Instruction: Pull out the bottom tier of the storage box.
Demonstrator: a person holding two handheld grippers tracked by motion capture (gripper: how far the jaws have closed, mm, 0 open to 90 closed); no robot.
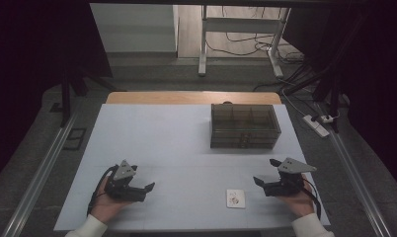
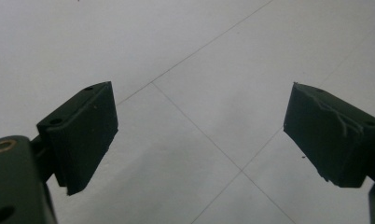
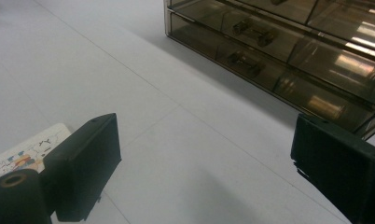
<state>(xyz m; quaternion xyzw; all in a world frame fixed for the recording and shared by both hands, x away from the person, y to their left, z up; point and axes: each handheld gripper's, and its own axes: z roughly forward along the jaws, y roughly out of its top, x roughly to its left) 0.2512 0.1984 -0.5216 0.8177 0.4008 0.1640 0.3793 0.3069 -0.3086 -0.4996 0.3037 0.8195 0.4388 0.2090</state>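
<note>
The card's [image 1: 236,198] print is too small to read, and the box's [image 1: 244,126] smoky walls blur its contents. The card lies near the front edge, just left of the right gripper [image 1: 264,173]; the box sits far right. Both hands rest low on the table [image 1: 162,138], left gripper [image 1: 149,188] too, jaws apart and empty.

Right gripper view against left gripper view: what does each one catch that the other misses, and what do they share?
The right gripper view alone has the smoky clear drawer box with small dark items inside, and a corner of the small printed card behind one jaw. The left gripper view alone has crossing seam lines on the sheet. Both share the white table sheet and a gripper with jaws wide apart and nothing between them: right gripper, left gripper.
</note>
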